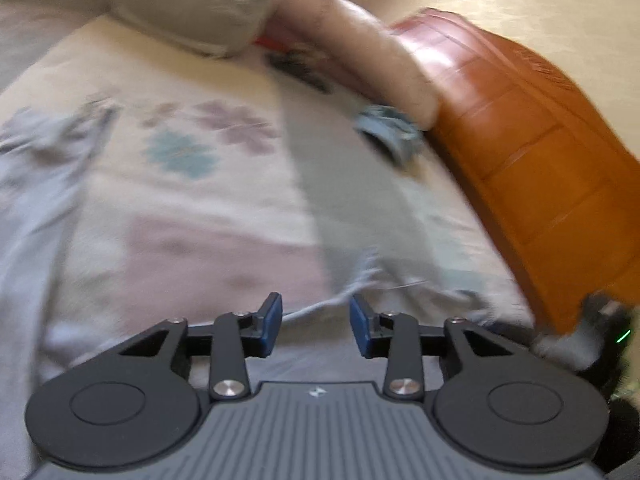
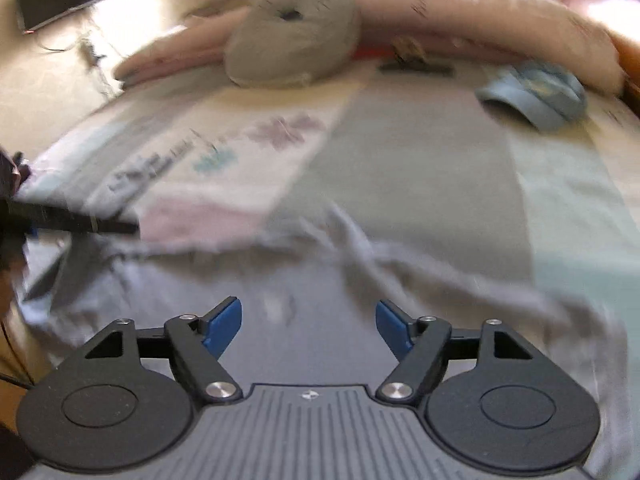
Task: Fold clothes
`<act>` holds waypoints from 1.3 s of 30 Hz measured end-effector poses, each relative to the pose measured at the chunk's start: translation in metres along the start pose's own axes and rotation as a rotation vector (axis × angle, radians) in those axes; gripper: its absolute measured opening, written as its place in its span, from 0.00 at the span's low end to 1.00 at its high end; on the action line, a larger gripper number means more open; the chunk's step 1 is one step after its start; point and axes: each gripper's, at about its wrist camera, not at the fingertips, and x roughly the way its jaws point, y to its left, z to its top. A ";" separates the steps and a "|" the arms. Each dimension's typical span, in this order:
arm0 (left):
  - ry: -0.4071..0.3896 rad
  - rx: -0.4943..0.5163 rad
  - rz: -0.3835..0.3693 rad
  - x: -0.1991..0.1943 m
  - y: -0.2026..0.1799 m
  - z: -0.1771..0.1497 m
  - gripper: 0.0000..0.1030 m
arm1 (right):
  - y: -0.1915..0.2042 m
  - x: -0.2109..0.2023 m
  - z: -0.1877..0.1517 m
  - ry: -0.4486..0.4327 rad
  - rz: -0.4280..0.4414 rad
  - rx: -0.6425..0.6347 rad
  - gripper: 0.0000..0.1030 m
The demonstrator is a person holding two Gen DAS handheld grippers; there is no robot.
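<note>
A pale lavender-grey garment [image 2: 280,280] lies rumpled on the bed, spread across the near part of the right wrist view. In the left wrist view the same garment [image 1: 32,200] runs down the left side and passes under my fingers. My left gripper [image 1: 316,324] hovers just over a wrinkled edge of the cloth, blue pads apart with nothing pressed between them. My right gripper [image 2: 308,324] stands wide open above the flat middle of the garment, holding nothing. A dark blurred part at the left edge [image 2: 72,222] looks like the other gripper, low over the cloth.
The bedspread [image 2: 420,160] has grey, cream and pink panels with flower prints. At the far end lie a round grey cushion [image 2: 288,40], pink pillows [image 2: 500,12] and a blue cap [image 2: 536,92]. An orange wooden bed side [image 1: 540,152] borders the right.
</note>
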 end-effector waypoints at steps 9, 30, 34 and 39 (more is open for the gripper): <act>0.163 0.124 -0.237 0.105 -0.079 0.023 0.43 | -0.012 0.002 -0.040 0.002 -0.046 0.054 0.95; 0.305 0.173 -0.061 0.193 -0.122 -0.001 0.43 | -0.043 -0.027 -0.048 -0.132 -0.011 0.080 1.00; 0.277 0.132 -0.065 0.185 -0.125 0.003 0.44 | -0.062 -0.033 -0.057 -0.145 -0.094 0.138 1.00; 0.247 0.227 -0.040 0.143 -0.137 0.004 0.56 | -0.082 -0.035 -0.067 -0.126 -0.117 0.218 1.00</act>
